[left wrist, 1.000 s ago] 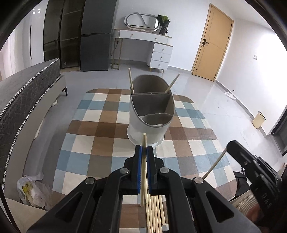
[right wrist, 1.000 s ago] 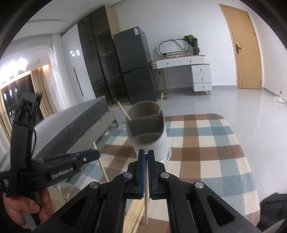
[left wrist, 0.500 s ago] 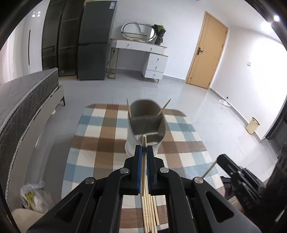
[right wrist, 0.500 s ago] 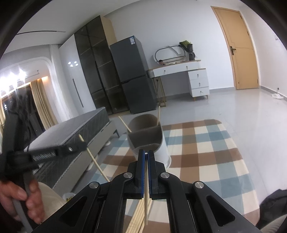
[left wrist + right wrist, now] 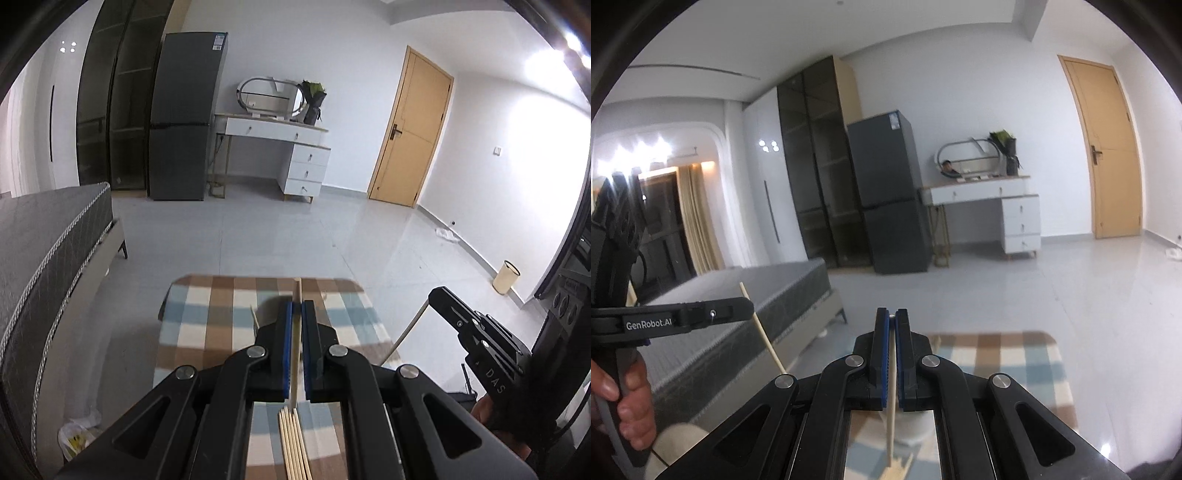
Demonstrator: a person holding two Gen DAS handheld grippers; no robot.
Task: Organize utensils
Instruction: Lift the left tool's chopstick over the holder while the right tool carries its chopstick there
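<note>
My left gripper is shut on a single wooden chopstick whose tip sticks out past the blue pads. Under it, several more chopsticks lie together on the checked table. The utensil holder is almost wholly hidden behind the fingers; only its white base shows in the right wrist view. My right gripper is shut on another chopstick, which hangs down behind its pads. Each gripper shows in the other's view: the right gripper at the right, the left gripper at the left, held by a hand.
A grey bed runs along the left of the table. A dark fridge, a white dresser and a wooden door line the far wall. A small bin and a plastic bag are on the floor.
Both grippers have risen with their chopsticks still clamped. The holder and table have dropped low in both views, and the holder is now hidden behind the fingers.
</note>
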